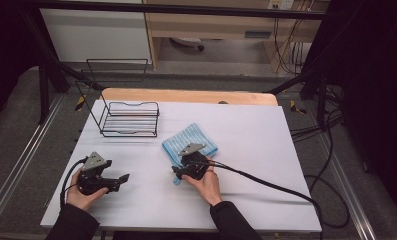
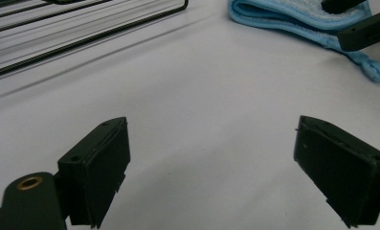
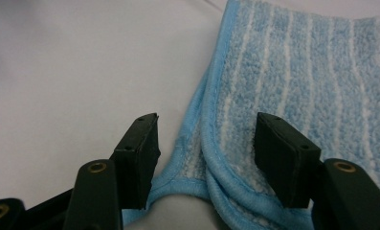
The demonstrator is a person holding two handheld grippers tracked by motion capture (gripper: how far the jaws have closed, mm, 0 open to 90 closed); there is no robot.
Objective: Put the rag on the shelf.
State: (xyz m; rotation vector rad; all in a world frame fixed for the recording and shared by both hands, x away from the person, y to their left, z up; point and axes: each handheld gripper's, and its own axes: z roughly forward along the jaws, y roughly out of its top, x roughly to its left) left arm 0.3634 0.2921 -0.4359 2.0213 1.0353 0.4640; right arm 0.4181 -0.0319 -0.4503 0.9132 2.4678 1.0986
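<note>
Right gripper [image 3: 204, 158] is sitting half open, jaws straddling the folded corner of the blue striped towel [image 3: 297, 86], pads not pressing it. Left gripper [image 2: 211, 167] is hanging wide open over bare table [image 2: 202, 96], towel well ahead of it.

Between my right gripper [image 3: 206, 160] I see looped, fuzzy blue-and-white striped terry cloth [image 3: 293, 76]; the gripper is matt black plastic. The worktop [image 1: 246, 135] looks smooth, matt white. Beyond, a thin black wire rack [image 1: 129, 119].
</note>
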